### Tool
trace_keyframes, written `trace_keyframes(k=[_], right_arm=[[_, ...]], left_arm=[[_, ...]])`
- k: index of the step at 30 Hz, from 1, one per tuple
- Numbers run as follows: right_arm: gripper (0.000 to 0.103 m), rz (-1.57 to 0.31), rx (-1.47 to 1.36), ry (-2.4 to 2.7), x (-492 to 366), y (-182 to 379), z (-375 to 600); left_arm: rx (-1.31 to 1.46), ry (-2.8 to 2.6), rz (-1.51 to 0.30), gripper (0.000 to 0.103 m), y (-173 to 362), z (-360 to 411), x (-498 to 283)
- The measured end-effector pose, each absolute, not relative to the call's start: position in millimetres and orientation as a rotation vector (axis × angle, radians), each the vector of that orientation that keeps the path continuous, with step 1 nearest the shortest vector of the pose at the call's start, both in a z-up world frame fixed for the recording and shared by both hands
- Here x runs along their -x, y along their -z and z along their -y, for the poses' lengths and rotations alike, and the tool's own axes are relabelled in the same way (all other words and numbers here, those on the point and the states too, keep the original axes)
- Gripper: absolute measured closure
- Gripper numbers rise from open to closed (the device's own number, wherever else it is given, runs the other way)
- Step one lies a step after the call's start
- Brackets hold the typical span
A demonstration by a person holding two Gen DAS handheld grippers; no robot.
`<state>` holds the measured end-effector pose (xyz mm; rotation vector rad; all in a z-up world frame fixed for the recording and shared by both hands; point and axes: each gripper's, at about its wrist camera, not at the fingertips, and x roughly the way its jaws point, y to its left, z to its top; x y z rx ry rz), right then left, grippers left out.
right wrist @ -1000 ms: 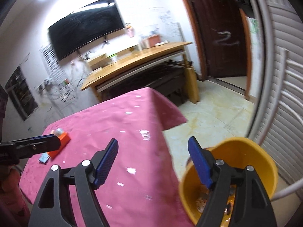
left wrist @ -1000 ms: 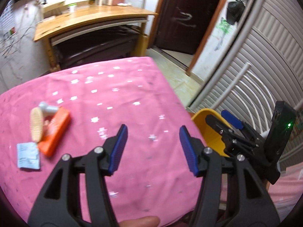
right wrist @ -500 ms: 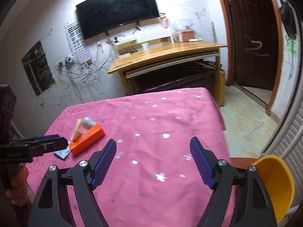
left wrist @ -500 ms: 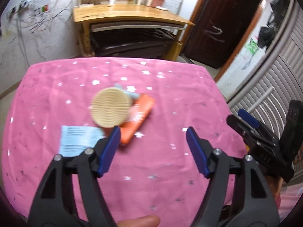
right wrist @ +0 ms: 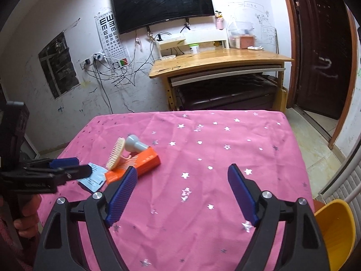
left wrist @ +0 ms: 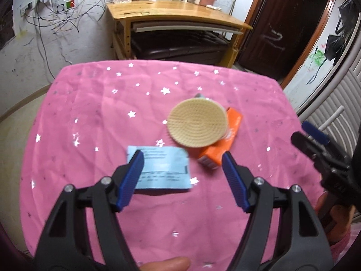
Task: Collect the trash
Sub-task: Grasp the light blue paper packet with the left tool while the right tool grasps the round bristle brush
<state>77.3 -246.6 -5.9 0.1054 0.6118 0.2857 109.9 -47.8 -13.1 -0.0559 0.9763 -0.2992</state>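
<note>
One orange box (left wrist: 222, 135), one brush (left wrist: 196, 124), one blue paper slip (left wrist: 161, 169)

Ahead of the left tongs, print on the blue paper slip (left wrist: 161, 169) is too blurred to read, the round brush (left wrist: 197, 123) hides much of the orange box (left wrist: 222, 144), and the frame's edge cuts off the yellow bin (right wrist: 336, 230) right of the right tongs.

Shiny pink cloth (left wrist: 94, 117), star-spangled
</note>
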Motion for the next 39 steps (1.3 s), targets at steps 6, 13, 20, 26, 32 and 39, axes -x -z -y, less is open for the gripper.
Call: trace_keyframes(k=[6,13,20,26,32,39], right_arm=[[0.026,-0.616,-0.068,-0.317,-79.3,1.2,224.2],[0.025,-0.623,-0.034,-0.346,-86.6,-2.7,201.7],[0.024,-0.638,-0.007,-0.369,-91.9,-1.1,182.5],[0.023,-0.650,0.021,-0.398,-98.6,0.1,165.4],[0.023,-0.657,0.064,-0.443,-113.8,1.0,138.5],[0.023,-0.715,0.111,-0.437,-139.0,11.3,115.0]], left_arm=[[0.014,0.298,-1.001,0.035,29.2,45.9,-112.7],[-0.004,0.262,-1.020,0.035,45.0,40.5,-119.9],[-0.040,0.251,-0.983,0.051,47.0,36.3,-116.6],[-0.030,0.278,-0.960,0.067,41.5,29.7,-111.3],[0.009,0.304,-0.964,0.069,39.5,20.8,-108.2],[0.032,0.318,-0.953,0.070,39.8,10.3,-102.9]])
